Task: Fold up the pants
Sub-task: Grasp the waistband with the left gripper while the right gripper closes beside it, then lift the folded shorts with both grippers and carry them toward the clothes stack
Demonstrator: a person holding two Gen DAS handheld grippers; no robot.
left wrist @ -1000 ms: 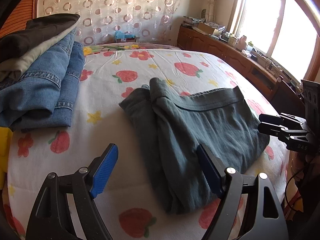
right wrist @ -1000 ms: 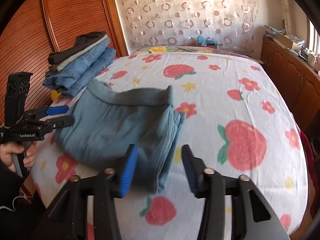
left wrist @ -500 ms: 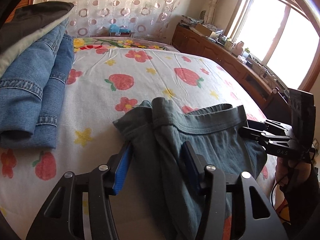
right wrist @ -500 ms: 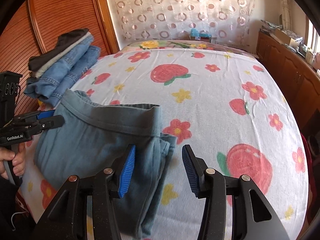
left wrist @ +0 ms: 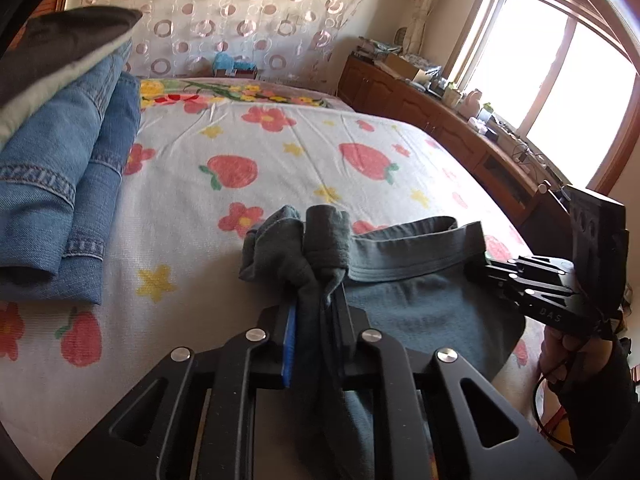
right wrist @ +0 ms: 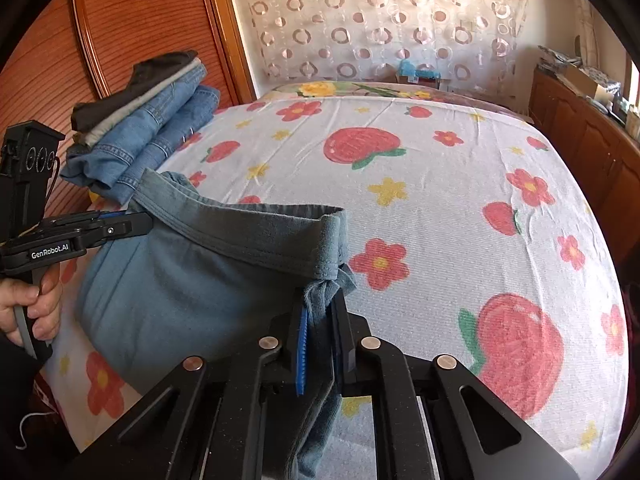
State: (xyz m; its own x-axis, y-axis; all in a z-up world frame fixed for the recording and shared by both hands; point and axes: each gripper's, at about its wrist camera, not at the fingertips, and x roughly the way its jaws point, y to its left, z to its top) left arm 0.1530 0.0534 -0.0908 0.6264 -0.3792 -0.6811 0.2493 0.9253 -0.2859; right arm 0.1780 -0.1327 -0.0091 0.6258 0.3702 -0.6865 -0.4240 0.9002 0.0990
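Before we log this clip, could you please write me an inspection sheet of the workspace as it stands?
Surface: bed sheet with strawberry and flower print, lightly wrinkled.
Job's things: grey-green pants, partly folded, waistband bunched at both gripped ends.
Clutter: stack of folded jeans at the bed's far left.
Grippers: left gripper closing, pads pressing pants cloth; right gripper shut on pants cloth.
Cables: thin cable by the right hand.
Surroundings: wooden cabinet, bright window, circle-patterned curtain.
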